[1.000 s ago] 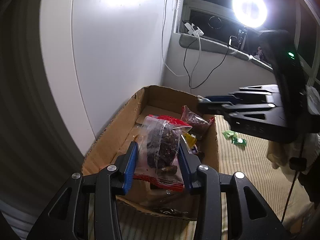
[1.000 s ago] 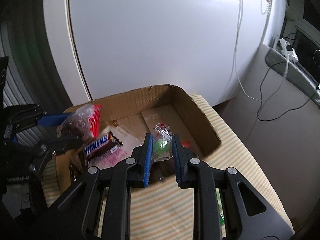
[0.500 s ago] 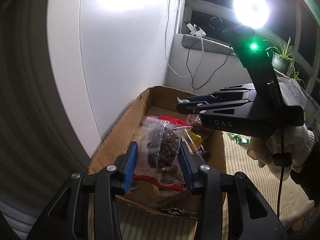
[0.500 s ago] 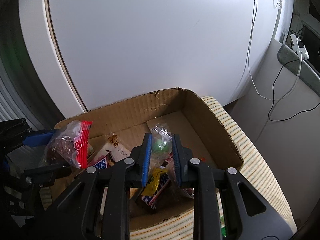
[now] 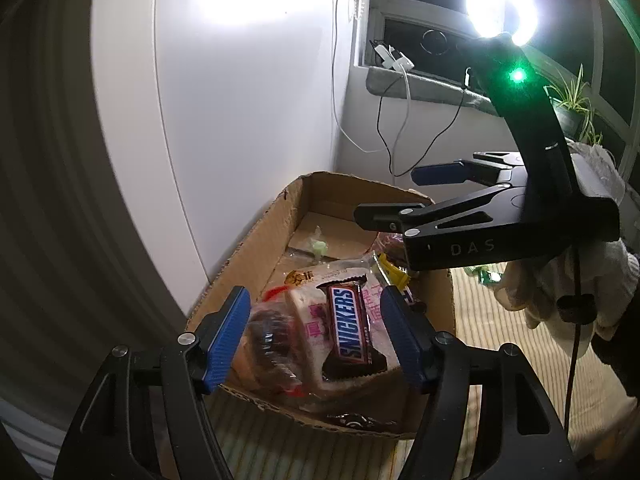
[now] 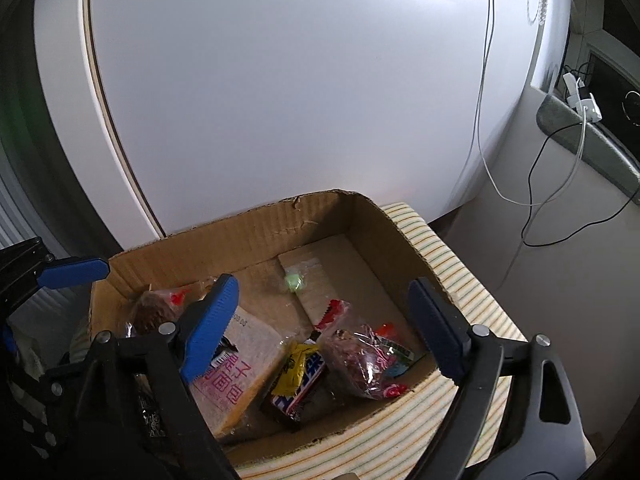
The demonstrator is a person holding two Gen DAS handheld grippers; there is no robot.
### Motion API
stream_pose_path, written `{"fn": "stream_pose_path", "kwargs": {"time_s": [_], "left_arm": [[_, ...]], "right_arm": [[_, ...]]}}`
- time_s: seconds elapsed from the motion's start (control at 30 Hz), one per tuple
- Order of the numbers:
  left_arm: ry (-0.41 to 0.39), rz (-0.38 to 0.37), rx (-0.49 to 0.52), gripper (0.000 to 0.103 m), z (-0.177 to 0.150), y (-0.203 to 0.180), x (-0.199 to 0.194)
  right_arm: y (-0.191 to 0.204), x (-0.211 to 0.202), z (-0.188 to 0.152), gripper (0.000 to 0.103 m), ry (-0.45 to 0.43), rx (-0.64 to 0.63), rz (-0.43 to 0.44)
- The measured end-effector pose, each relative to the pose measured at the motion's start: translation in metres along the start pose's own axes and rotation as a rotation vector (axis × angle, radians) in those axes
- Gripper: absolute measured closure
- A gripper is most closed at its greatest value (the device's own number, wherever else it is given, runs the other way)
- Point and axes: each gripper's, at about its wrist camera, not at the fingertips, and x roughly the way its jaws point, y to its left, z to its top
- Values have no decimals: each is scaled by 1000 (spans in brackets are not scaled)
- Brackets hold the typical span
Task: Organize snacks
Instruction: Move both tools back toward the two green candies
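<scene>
A cardboard box (image 6: 320, 220) on a striped surface holds several snacks. My left gripper (image 5: 316, 336) is open above the box's near end, over a Snickers bar (image 5: 352, 328) on a bread packet (image 5: 308, 312); a clear bag of dark snacks (image 5: 272, 344) lies blurred beside its left finger. My right gripper (image 6: 328, 320) is open and empty above the box. A small green candy (image 6: 293, 281) lies on the box floor. The right gripper also shows in the left wrist view (image 5: 404, 196).
A white panel (image 6: 300, 100) stands right behind the box. Cables (image 6: 532, 200) hang on the wall to the right. A green candy (image 5: 490, 276) lies on the striped surface (image 6: 460, 256) outside the box. A ring light (image 5: 500, 4) glares.
Both grippers opened. The bag of dark snacks dropped from the left gripper into the box. The green candy dropped from the right gripper onto the box floor.
</scene>
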Motion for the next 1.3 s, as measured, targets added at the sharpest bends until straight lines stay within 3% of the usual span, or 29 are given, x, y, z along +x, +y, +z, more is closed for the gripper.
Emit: {"fn": "stream_pose_path", "kwargs": {"time_s": [0.1, 0.6, 1.1, 1.17, 1.3], "left_arm": [[-3, 4, 8, 31, 0, -3, -3], [-31, -9, 40, 31, 4, -30, -14], [-37, -154, 93, 31, 8, -96, -5], [-24, -179, 104, 33, 7, -108, 1], [17, -216, 134, 50, 2, -130, 13]], "right_arm": [[-1, -4, 0, 14, 1, -6, -11], [-22, -44, -12, 14, -46, 22, -37], [-92, -97, -71, 14, -33, 78, -96], [-104, -96, -84, 14, -9, 91, -91], [-116, -88, -106, 15, 30, 85, -62]]}}
